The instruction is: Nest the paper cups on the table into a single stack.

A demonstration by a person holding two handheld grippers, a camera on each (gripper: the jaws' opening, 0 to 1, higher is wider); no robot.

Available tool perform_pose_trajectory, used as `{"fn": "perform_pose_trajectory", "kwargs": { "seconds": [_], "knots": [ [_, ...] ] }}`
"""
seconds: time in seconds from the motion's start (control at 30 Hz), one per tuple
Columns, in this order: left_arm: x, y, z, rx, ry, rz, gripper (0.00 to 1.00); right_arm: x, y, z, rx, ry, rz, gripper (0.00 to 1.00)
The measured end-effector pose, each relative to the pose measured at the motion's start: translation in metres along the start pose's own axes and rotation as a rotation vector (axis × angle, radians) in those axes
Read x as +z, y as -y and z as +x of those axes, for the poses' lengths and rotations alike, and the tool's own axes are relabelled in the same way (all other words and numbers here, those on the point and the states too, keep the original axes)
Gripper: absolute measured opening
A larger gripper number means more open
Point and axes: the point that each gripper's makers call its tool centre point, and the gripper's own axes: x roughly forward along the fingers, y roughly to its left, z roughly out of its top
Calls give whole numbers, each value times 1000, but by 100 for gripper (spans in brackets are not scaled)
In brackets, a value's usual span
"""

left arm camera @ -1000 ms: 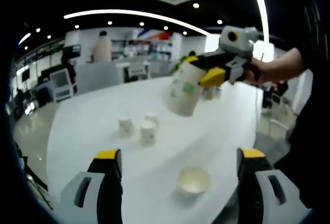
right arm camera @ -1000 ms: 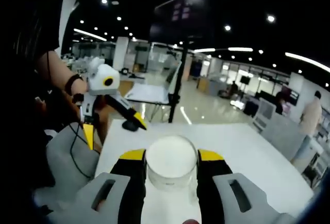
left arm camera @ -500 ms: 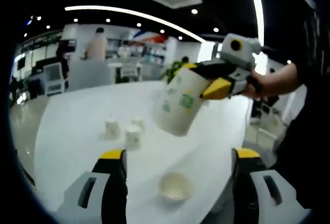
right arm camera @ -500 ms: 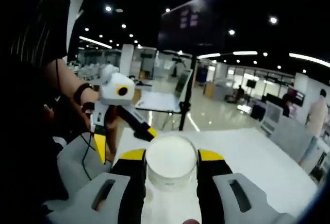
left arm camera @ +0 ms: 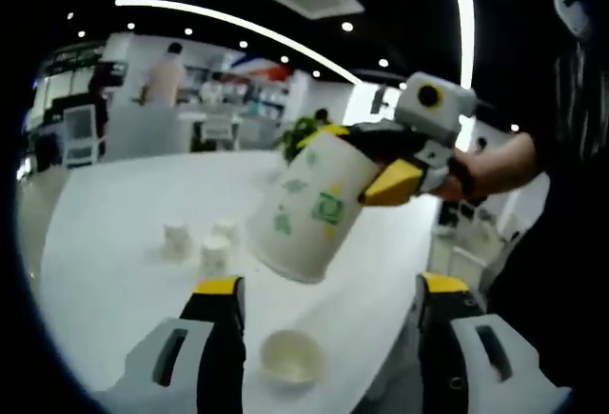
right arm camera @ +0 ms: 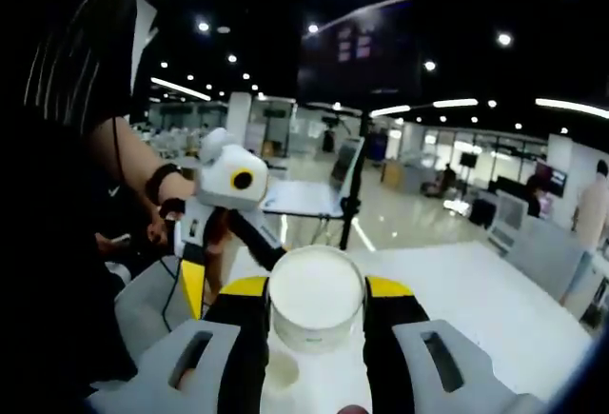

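Paper cup (left arm camera: 309, 207) clamped in the right gripper (right arm camera: 316, 302) above an upright cup (left arm camera: 289, 357), left gripper (left arm camera: 328, 290) jaws wide.

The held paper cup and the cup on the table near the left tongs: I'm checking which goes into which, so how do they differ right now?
The printed paper cup is gripped in the right tongs, raised off the white table and tilted; the open cup stands upright on it, ungripped. The held cup shows green print on its side; the standing one shows mainly its pale open mouth. The held cup looks larger, though it is nearer the camera. Both are pale paper cups.
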Motion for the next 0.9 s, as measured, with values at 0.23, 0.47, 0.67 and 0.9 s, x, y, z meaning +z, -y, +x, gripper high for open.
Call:
{"fn": "perform_pose_trajectory", "kwargs": {
  "seconds": [0.23, 0.47, 0.67, 0.9],
  "knots": [
    [7, 7, 0, -39, 33, -21, 63, -1, -5, 3, 24, 10, 7, 34],
    [10, 0, -9, -42, 41, -36, 53, -5, -2, 2, 43, 11, 26, 34],
    [20, -3, -17, -49, 89, -57, 42, -10, -4, -4, 64, 21, 50, 34],
    [21, 0, -19, -74, 106, -90, 29, -21, -15, -7, 106, 21, 76, 34]
  ]
}}
